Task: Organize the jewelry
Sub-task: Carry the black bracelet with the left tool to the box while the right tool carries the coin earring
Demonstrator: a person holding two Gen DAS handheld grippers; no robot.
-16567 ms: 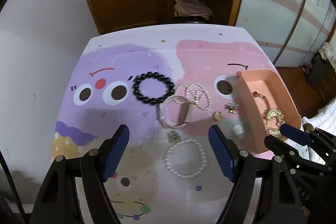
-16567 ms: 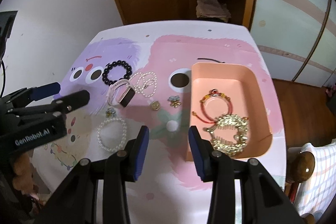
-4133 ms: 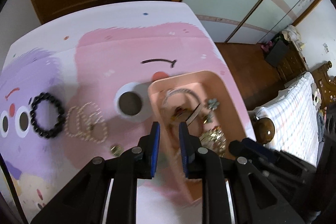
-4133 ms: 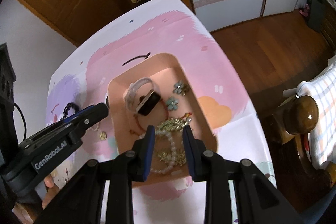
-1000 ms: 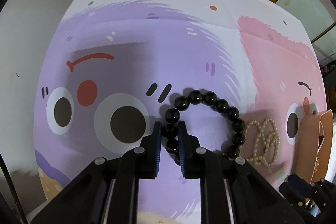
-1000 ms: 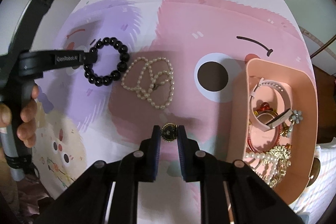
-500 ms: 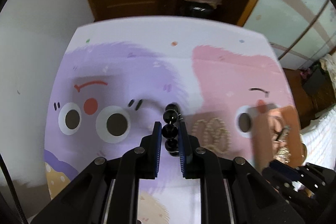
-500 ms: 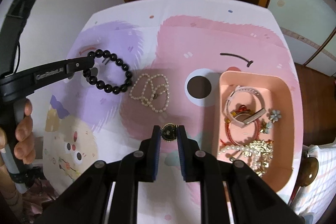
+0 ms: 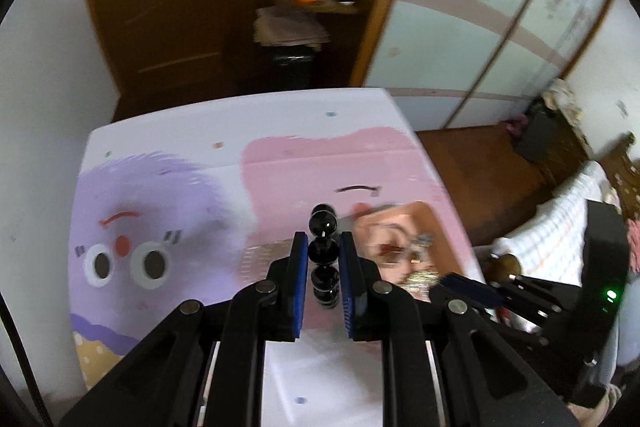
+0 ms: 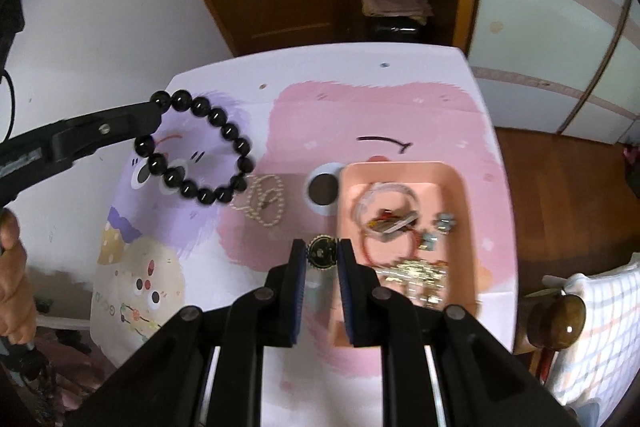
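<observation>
Left wrist view: left gripper (image 9: 323,259) clamped on the black bead bracelet (image 9: 324,251), lifted clear above the cartoon table mat (image 9: 160,187) | right wrist view: right gripper (image 10: 322,254) pinching a round gold-rimmed brooch (image 10: 321,251) beside the pink tray (image 10: 464,211) of jewelry | pearl strand (image 10: 266,205) lies on the mat, near the tray.

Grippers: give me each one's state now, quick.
Left gripper: closed on the black bead bracelet.
Right gripper: closed on the round gold brooch.
</observation>
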